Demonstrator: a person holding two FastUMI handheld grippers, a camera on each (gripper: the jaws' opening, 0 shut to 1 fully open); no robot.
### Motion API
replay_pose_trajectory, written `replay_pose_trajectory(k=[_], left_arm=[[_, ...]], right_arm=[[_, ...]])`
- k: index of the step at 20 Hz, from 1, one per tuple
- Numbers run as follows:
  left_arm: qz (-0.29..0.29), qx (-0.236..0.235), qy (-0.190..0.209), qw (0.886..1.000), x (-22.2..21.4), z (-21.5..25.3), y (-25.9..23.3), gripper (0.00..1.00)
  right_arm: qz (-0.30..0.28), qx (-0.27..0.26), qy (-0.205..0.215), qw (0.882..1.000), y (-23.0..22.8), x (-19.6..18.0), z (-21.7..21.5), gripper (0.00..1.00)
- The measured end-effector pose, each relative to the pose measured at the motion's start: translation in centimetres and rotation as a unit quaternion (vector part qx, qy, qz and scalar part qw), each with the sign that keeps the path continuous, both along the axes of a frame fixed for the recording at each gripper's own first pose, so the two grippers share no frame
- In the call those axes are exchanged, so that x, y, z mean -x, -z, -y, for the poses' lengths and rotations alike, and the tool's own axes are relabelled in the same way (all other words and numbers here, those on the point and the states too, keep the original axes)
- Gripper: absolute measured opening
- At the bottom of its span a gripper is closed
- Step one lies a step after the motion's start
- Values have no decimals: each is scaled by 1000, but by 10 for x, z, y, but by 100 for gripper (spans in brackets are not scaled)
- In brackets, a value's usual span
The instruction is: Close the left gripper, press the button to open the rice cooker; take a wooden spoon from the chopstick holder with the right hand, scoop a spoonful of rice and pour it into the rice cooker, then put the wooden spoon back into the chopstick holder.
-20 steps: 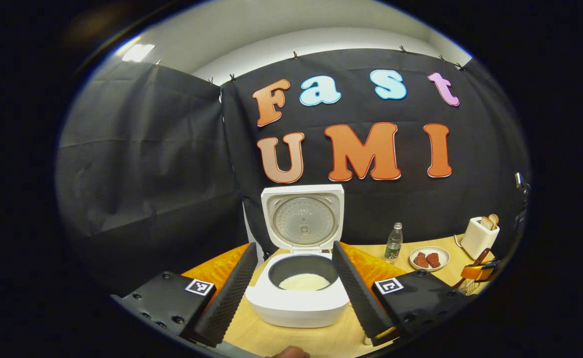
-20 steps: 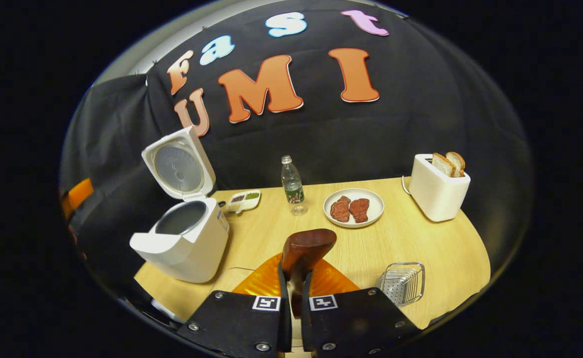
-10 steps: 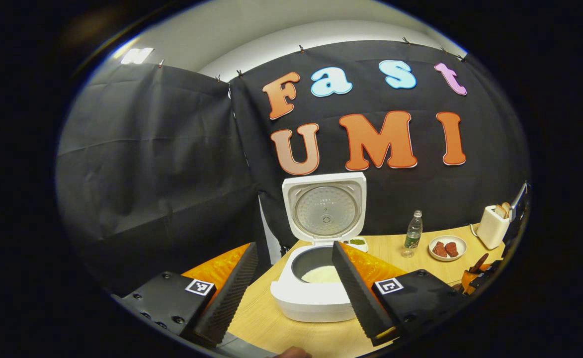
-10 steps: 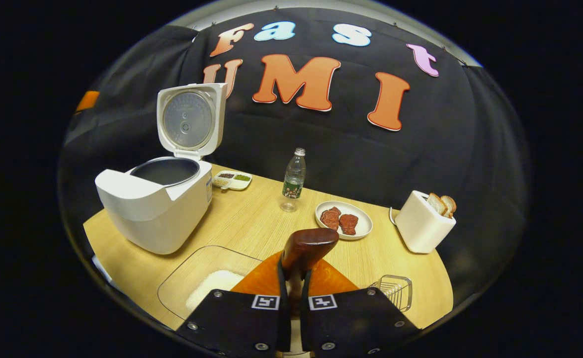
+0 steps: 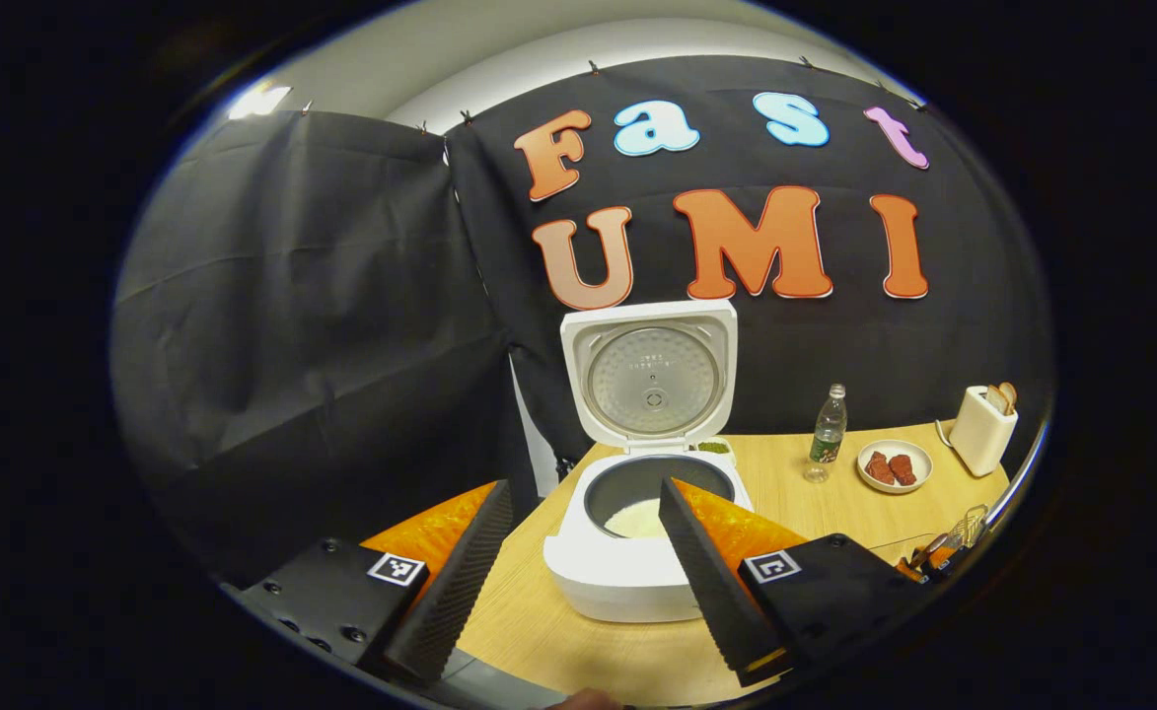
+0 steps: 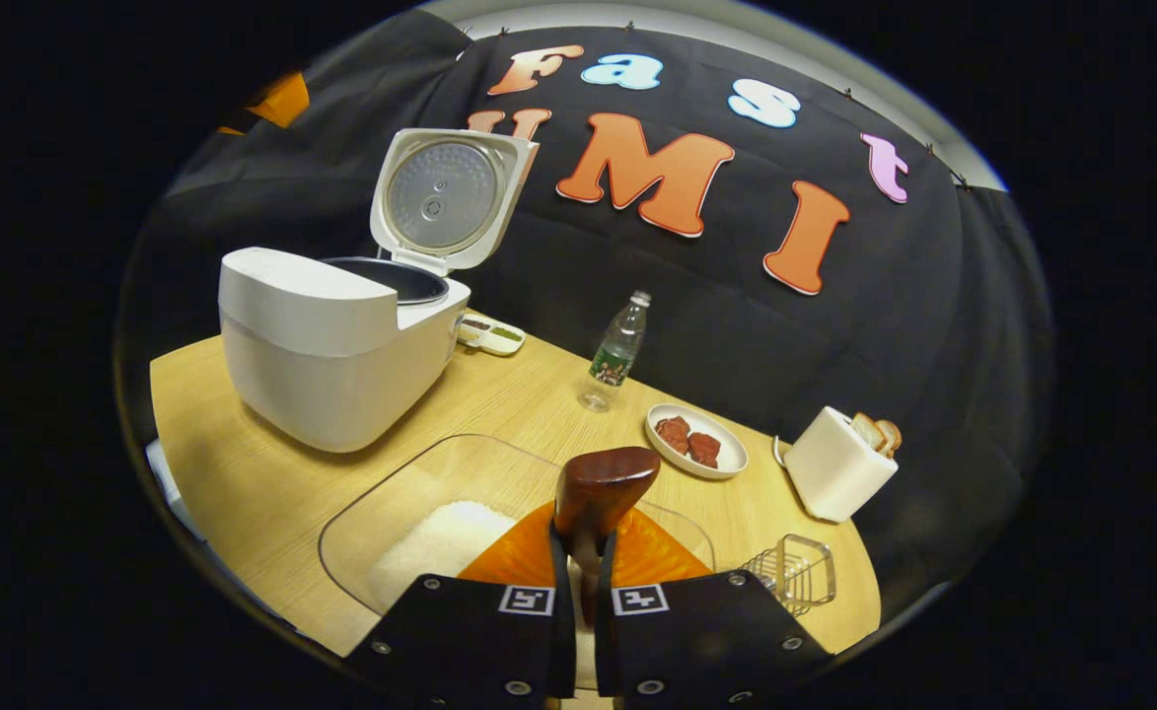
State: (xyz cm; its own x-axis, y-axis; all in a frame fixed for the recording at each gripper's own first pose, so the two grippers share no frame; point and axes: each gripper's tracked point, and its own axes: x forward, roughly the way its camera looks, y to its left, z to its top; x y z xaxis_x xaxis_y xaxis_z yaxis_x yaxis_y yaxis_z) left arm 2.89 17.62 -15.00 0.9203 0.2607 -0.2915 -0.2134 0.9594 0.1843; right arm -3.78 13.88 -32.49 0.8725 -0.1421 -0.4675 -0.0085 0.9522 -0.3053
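Right hand-held gripper (image 6: 579, 582) pinches wooden spoon (image 6: 598, 488) — left (image 5: 578, 582) gapes.

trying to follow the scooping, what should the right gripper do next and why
Probably dip the wooden spoon down into the white rice in the clear tray. The right gripper is shut on its handle just above the tray, the spoon looks empty, and the rice cooker stands open.

A bright ceiling light (image 5: 260, 99) glows up in the corner. The pale wooden table (image 6: 499, 404) is well lit and sharp. Straight lines bend near the round edges, where it gets dark.
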Motion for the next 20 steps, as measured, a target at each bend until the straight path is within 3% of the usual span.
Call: replay_pose_trajectory(k=[6,9,12,18,20], left_arm=[[-3,-5,7,1000,-4,-6,0,100],[-3,-5,9,1000,-2,-9,1,100],[-6,-5,11,1000,-3,-15,3,100],[-13,-2,18,1000,-9,-31,8,97],[-18,-6,23,1000,-12,-36,11,100]], right_arm=[[-13,-72,69,995,0,-16,7,7],[-10,-81,82,993,-1,-18,2,7],[-14,-123,95,988,-2,-23,-10,7],[-19,-249,148,957,1,-34,-4,7],[-23,-291,176,940,5,-33,5,7]])
